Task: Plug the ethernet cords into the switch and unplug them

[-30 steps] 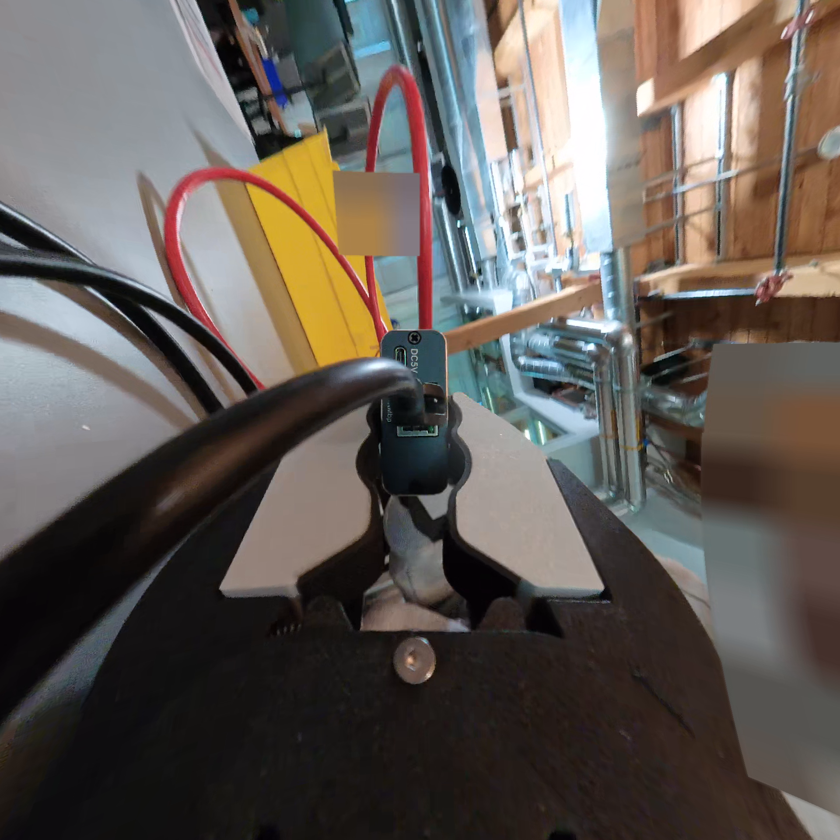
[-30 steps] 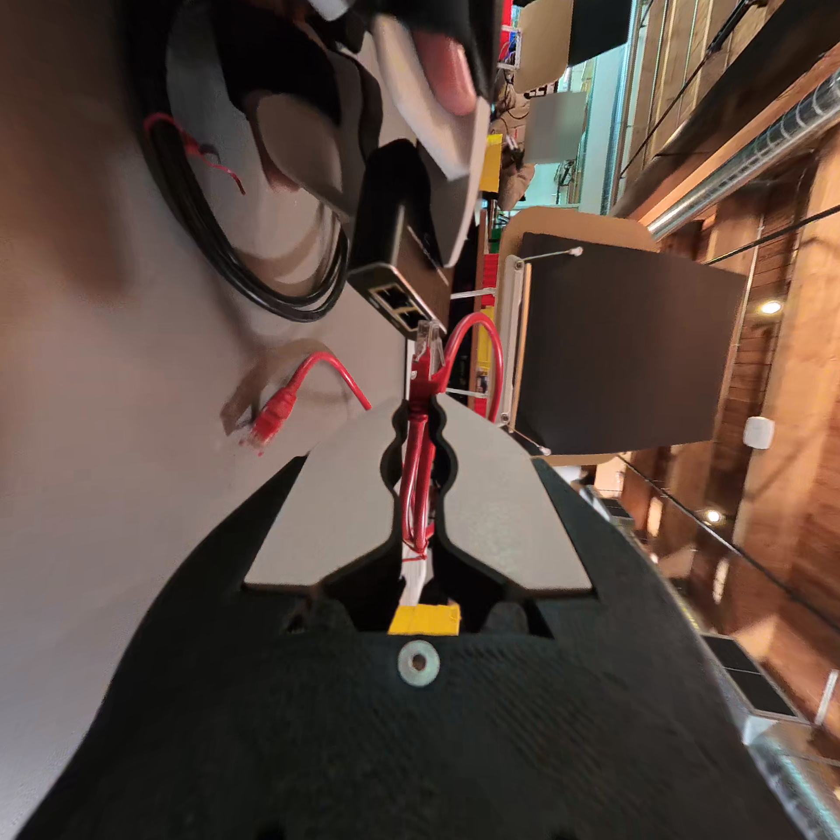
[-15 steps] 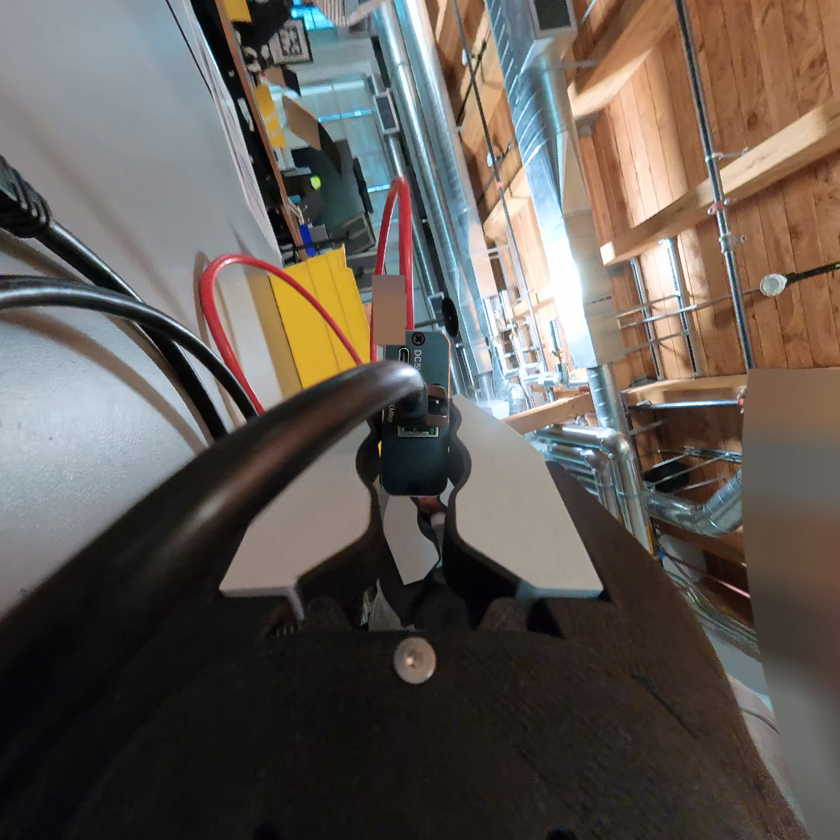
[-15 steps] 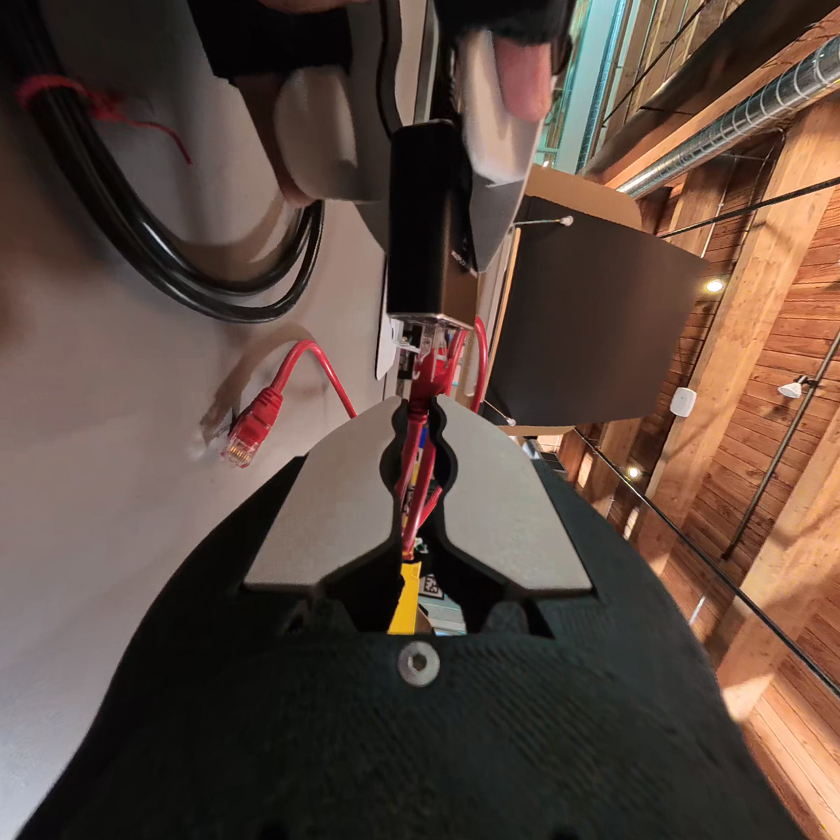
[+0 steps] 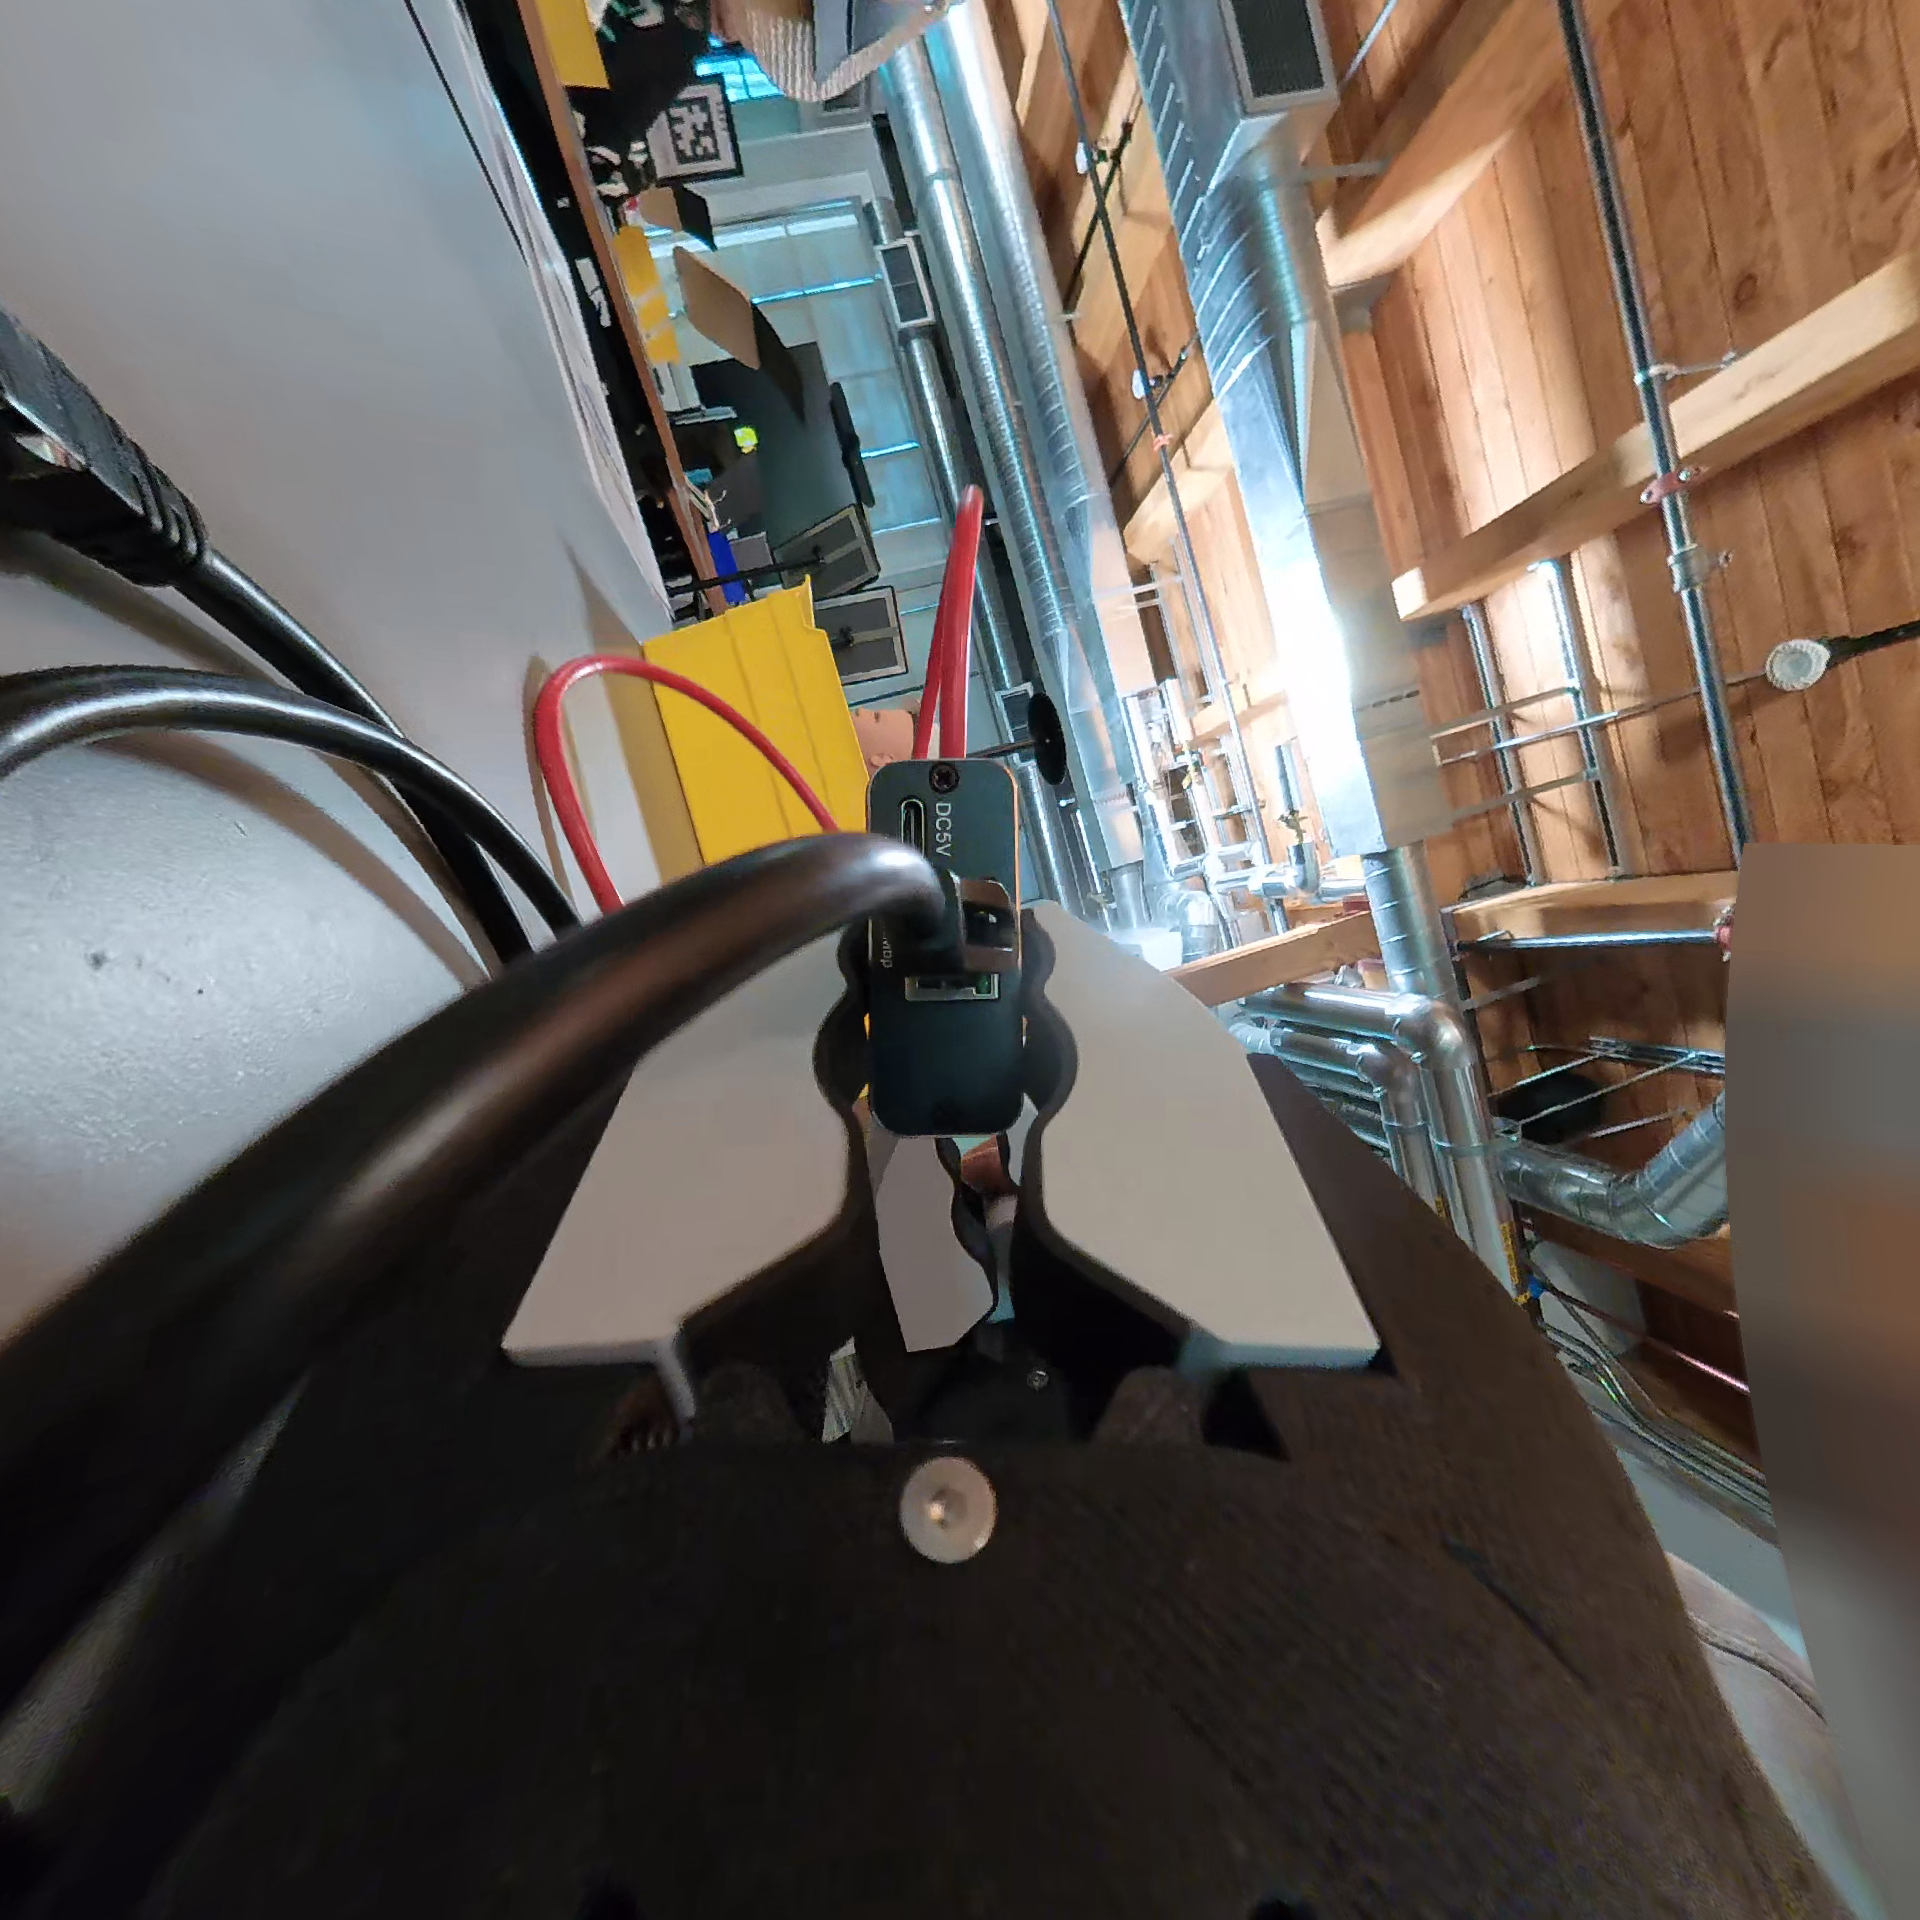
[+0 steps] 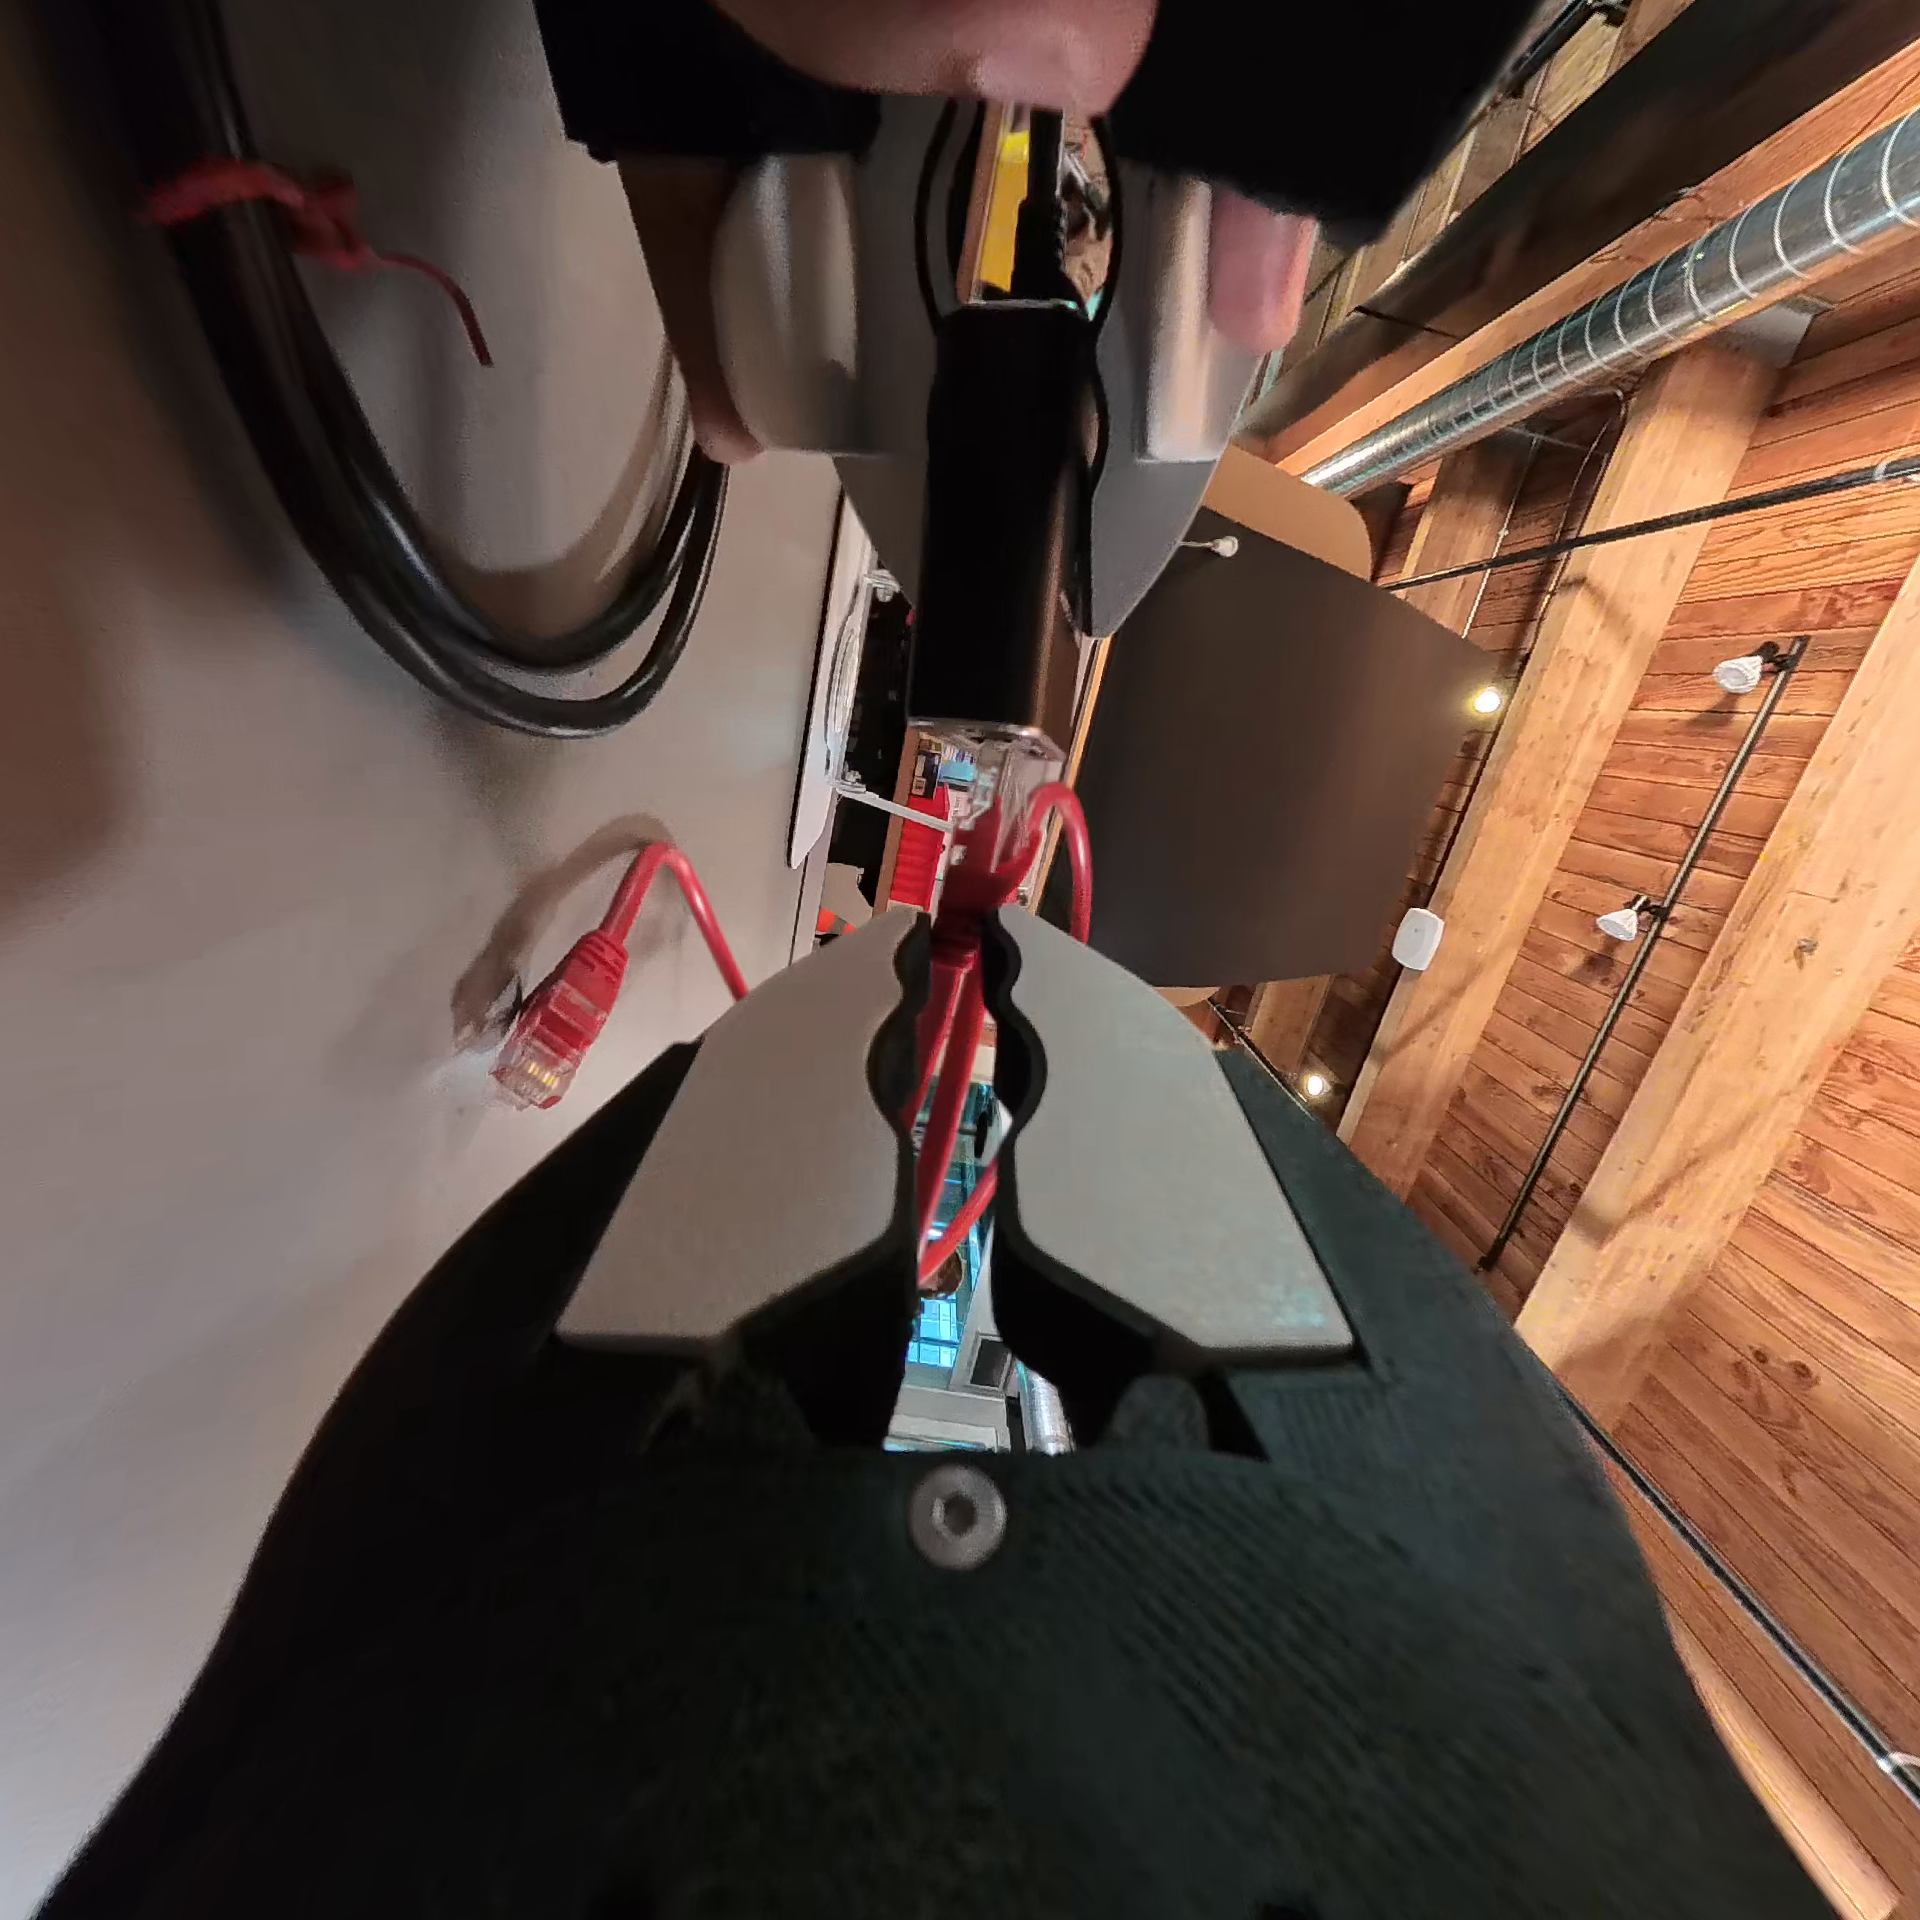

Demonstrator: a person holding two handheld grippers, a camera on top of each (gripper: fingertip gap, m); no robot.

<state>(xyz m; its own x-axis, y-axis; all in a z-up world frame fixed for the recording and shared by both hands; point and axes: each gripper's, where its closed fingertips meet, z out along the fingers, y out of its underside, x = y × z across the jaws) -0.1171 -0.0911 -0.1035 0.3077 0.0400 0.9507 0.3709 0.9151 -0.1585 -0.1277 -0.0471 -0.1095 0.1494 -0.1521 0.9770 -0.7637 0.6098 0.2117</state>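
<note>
My left gripper (image 5: pixel 951 935) is shut on the small black switch (image 5: pixel 940 1039), which is held off the table. A thick black cable (image 5: pixel 436 1081) is plugged into its near face. In the right wrist view the switch (image 6: pixel 987 520) hangs from the left gripper (image 6: pixel 997 592) at the top. My right gripper (image 6: pixel 956 920) is shut on a red ethernet cord (image 6: pixel 951 1049) just behind its clear plug (image 6: pixel 1003 774). The plug's tip meets the switch's port end; how deep it sits is hidden. The cord's other red plug (image 6: pixel 556 1023) lies loose on the grey table (image 6: pixel 260 1143).
A coil of black cable (image 6: pixel 416 540) with a red tie (image 6: pixel 301 213) lies on the table to the left. A yellow bin (image 5: pixel 758 727) stands at the table's far edge. Red cord loops (image 5: pixel 582 748) rise behind the switch. A person's hand (image 6: pixel 935 42) holds the left gripper.
The switch has turned until it points end-on at the right gripper. The held red plug has moved from just off the ports up against the switch's port end.
</note>
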